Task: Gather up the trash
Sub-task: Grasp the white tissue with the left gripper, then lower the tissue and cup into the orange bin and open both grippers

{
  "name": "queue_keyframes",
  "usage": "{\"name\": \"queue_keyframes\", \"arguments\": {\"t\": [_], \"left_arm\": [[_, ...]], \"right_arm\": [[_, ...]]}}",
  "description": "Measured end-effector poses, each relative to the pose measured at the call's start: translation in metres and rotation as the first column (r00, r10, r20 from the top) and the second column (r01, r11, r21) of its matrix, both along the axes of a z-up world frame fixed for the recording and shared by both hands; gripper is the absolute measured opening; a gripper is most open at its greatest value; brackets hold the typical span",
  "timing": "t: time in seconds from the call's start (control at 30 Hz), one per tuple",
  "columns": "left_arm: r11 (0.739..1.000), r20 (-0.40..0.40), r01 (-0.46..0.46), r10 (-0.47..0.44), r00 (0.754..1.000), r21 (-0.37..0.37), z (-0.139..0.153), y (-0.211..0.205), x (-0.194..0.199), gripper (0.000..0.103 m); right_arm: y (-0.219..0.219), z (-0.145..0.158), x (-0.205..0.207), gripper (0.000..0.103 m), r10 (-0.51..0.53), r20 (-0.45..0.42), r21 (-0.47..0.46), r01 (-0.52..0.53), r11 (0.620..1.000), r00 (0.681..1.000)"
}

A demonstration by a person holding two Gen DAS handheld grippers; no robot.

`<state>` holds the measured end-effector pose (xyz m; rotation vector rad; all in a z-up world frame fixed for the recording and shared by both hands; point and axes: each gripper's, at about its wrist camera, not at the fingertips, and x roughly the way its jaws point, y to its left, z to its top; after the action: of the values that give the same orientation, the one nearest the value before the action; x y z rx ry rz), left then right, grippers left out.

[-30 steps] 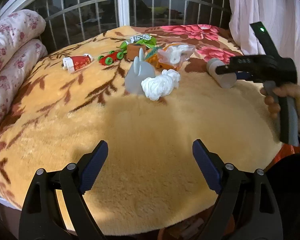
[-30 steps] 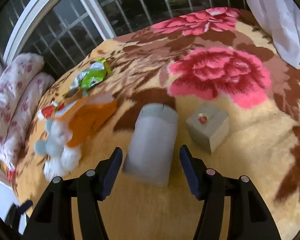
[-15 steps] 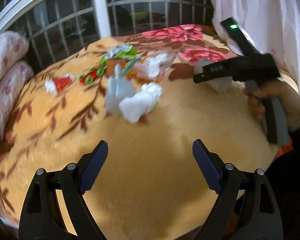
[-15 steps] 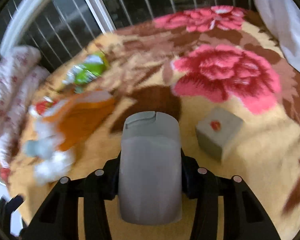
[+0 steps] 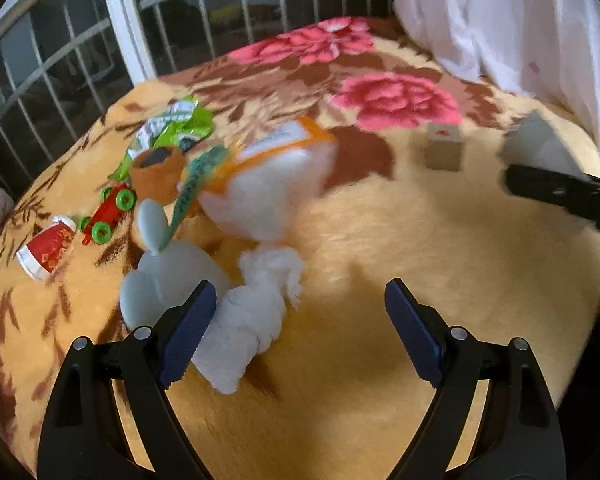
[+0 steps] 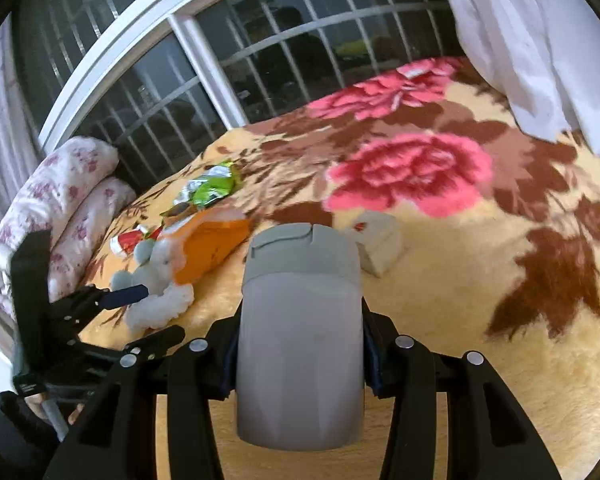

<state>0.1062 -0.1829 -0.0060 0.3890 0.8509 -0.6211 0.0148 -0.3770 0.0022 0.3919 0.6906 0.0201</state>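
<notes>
**A:** Which hand is nearer the crumpled white tissue wad (image 5: 256, 316) on the floral plush blanket-covered bed (image 5: 380, 360)?

**B:** The left gripper (image 5: 296, 336). Its blue-padded fingers (image 5: 186, 336) stand wide and empty, and the wad lies just inside the left-hand finger, touching or nearly touching it, well short of the right-hand one. The wad's long axis runs away from the fingers, slanting toward the far right.

**A:** And the right gripper (image 6: 300, 364)?

**B:** Occupied. Its fingers are clamped on a grey cardboard tube (image 6: 300, 340), lifted clear of the bed, the tube's axis pointing forward between them.

**A:** So the next pickup?

**B:** Likely the tissue, by the left hand. The fingers would need to shift toward their own left to centre the wad. A pale grey-blue plush toy (image 5: 168, 280) sits just beyond the left-hand finger and could be snagged.
</notes>
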Motion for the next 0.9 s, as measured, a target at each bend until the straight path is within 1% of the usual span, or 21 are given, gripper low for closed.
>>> {"name": "queue_keyframes", "arguments": {"t": [0.07,0.1,0.17,0.3,0.37,0.43,0.5,0.53,0.6,0.67,0.77,0.8,0.9], "left_arm": [[1.0,-0.028,-0.002,0.001,1.0,-0.015,-0.005,0.003,0.01,0.082],[1.0,-0.045,-0.009,0.008,0.999,-0.029,-0.007,0.005,0.014,0.078],[0.999,-0.06,-0.015,0.013,0.998,-0.029,-0.01,0.006,0.018,0.074],[1.0,-0.051,0.005,-0.005,0.999,-0.006,-0.013,0.008,0.012,0.071],[1.0,-0.04,0.014,-0.014,0.999,0.005,-0.015,0.008,0.013,0.071],[0.998,-0.037,0.009,-0.007,0.999,0.058,-0.023,0.001,0.017,0.072],[0.996,-0.03,0.011,-0.009,1.0,0.09,-0.029,-0.005,0.019,0.074],[0.996,-0.038,0.011,-0.008,0.999,0.085,-0.029,-0.004,0.02,0.074],[0.999,-0.08,0.001,0.003,0.997,0.052,-0.03,0.002,0.027,0.074],[1.0,-0.112,-0.018,0.02,0.993,0.021,-0.031,0.008,0.033,0.07],[0.999,-0.099,-0.036,0.037,0.994,0.012,-0.03,0.011,0.03,0.056],[0.999,-0.085,-0.048,0.049,0.995,0.009,-0.028,0.013,0.028,0.046],[0.996,-0.064,-0.087,0.086,0.994,-0.016,-0.023,0.02,0.02,0.042]], "right_arm": [[-0.003,0.001,-0.002,0.046,-0.004,0.007,0.004,0.004,1.0,1.0],[-0.003,0.002,-0.002,0.046,-0.002,0.012,0.0,0.002,1.0,1.0],[0.0,0.003,-0.003,0.046,0.01,0.02,-0.007,-0.01,1.0,1.0],[0.004,0.003,-0.003,0.046,0.024,0.019,-0.016,-0.024,1.0,1.0],[0.005,0.003,-0.003,0.046,0.024,0.021,-0.012,-0.024,1.0,0.999],[0.007,0.003,-0.001,0.046,0.028,0.02,-0.007,-0.028,1.0,0.999],[0.01,0.002,0.001,0.046,0.033,0.015,-0.006,-0.033,0.999,0.999],[0.011,0.002,0.001,0.046,0.034,0.015,-0.009,-0.033,0.999,0.999],[0.013,0.001,0.002,0.046,0.037,0.013,-0.015,-0.037,0.999,0.999],[0.014,0.001,0.002,0.046,0.04,0.012,-0.017,-0.039,0.999,0.999],[0.015,0.0,0.002,0.046,0.04,0.013,-0.019,-0.04,0.999,0.999],[0.014,0.001,0.002,0.046,0.04,0.012,-0.019,-0.04,0.999,0.999],[0.015,0.0,0.002,0.046,0.038,0.01,-0.025,-0.038,0.999,0.999]]}}
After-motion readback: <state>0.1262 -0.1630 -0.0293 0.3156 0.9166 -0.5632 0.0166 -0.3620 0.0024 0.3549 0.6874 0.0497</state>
